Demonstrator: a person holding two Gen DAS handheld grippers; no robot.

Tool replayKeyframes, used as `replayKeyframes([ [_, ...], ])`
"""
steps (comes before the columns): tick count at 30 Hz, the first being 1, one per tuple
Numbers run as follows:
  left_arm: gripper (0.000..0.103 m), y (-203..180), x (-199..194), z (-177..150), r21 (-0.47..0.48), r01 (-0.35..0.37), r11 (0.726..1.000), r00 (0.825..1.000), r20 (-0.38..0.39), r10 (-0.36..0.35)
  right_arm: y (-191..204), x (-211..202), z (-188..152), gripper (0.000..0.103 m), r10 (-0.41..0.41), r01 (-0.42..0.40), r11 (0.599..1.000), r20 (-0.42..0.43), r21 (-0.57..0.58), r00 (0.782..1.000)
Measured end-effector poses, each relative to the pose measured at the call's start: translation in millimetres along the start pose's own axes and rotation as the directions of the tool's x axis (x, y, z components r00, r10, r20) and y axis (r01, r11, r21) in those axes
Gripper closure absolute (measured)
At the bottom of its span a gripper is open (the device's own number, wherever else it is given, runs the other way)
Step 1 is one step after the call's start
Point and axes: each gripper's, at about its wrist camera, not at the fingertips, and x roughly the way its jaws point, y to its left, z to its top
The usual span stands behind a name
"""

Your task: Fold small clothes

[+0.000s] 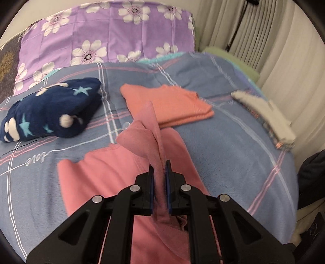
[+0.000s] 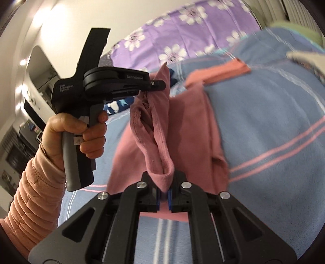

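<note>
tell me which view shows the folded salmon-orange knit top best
Left wrist view: the folded salmon-orange knit top lies whole and unobstructed on the bed. The right wrist view shows only a blurred corner behind the held pink cloth.

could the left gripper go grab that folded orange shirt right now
Probably not yet: the left gripper is shut on the pink garment. The orange shirt lies uncovered just beyond on the bedspread.

**Warm indoor light, smeared edges**

I see both fisheye views evenly lit and warm, with soft shadows. Glare blooms on the cream wall in my right wrist view. Motion blur smears the purple flowered pillow and blue plaid bedspread. Dark corners ring each frame, and straight lines bow outward.
</note>
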Motion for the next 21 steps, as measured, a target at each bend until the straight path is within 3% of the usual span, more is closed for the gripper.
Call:
replayKeyframes([
  [4, 0.093, -22.4, 23.3, -4.7, 0.089, -0.056, 0.994, 0.998, -0.030, 0.059, -18.8, 6.8, -10.9, 0.098, 0.018, -0.016, 0.999, -0.039, 0.044, 0.999],
  [7, 0.086, -32.2, 27.0, -2.5, 0.117, -0.093, 0.989, 0.995, -0.022, 0.096, -25.7, 8.4, -21.1, 0.098, 0.020, -0.018, 0.999, -0.051, 0.049, 0.998],
  [10, 0.082, -38.8, 8.4, 1.2, 0.124, -0.077, 0.989, 0.997, 0.024, 0.075, -32.3, 13.1, -28.8, 0.098, 0.037, -0.032, 0.997, -0.075, 0.072, 0.996],
  [14, 0.053, -45.1, -35.2, -1.9, 0.167, -0.114, 0.979, 0.988, 0.122, 0.094, -39.1, 11.5, -32.9, 0.098, 0.072, -0.064, 0.993, -0.082, 0.103, 0.994],
  [17, 0.048, -41.7, -67.2, -23.8, 0.207, -0.147, 0.967, 0.980, 0.160, 0.115, -41.3, 9.2, -36.8, 0.097, 0.088, -0.078, 0.990, -0.082, 0.119, 0.993],
  [21, 0.044, -28.8, -93.5, -77.8, 0.269, -0.188, 0.945, 0.978, 0.144, 0.153, -48.3, 7.4, -37.2, 0.097, 0.115, -0.100, 0.982, -0.085, 0.158, 0.990],
])
